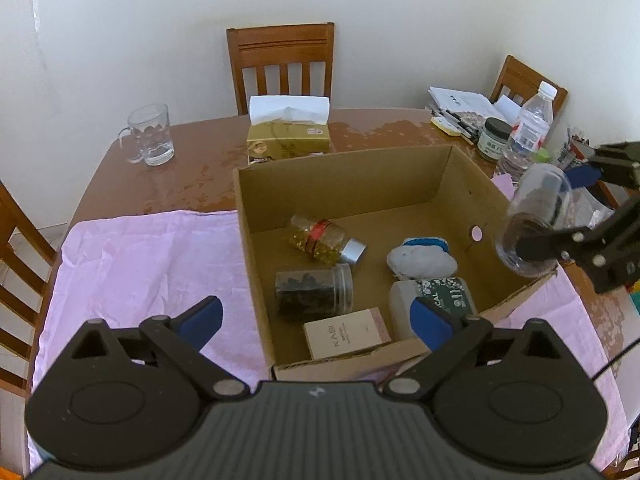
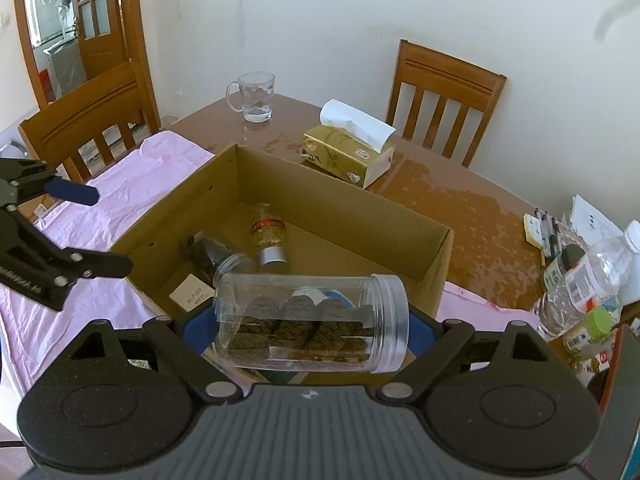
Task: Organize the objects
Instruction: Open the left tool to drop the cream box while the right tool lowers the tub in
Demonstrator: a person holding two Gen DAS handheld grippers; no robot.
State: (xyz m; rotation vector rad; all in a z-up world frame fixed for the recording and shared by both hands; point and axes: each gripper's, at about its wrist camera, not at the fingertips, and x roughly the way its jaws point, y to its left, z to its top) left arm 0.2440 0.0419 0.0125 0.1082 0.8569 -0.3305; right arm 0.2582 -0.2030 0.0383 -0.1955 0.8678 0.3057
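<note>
An open cardboard box (image 1: 340,188) (image 2: 320,208) stands on a pink cloth (image 1: 152,272). Lying in it are a gold-filled bottle with a silver cap (image 1: 326,242), a clear jar of dark pieces (image 1: 314,292), a beige KASI carton (image 1: 346,338), a white and blue bundle (image 1: 422,258) and a white container with a dark label (image 1: 432,300). My right gripper (image 2: 308,326) (image 1: 558,212) is shut on a clear jar of brown pieces (image 2: 312,320) (image 1: 536,216), held sideways over the box's right rim. My left gripper (image 1: 316,316) (image 2: 90,229) hangs open and empty over the box's near left corner.
On the brown table behind the box stand a glass mug (image 1: 148,136) and a gold tissue box (image 1: 288,140). At the back right are a water bottle (image 1: 528,128), a dark-lidded jar (image 1: 496,138), pens and papers (image 1: 460,108). Wooden chairs (image 1: 280,64) ring the table.
</note>
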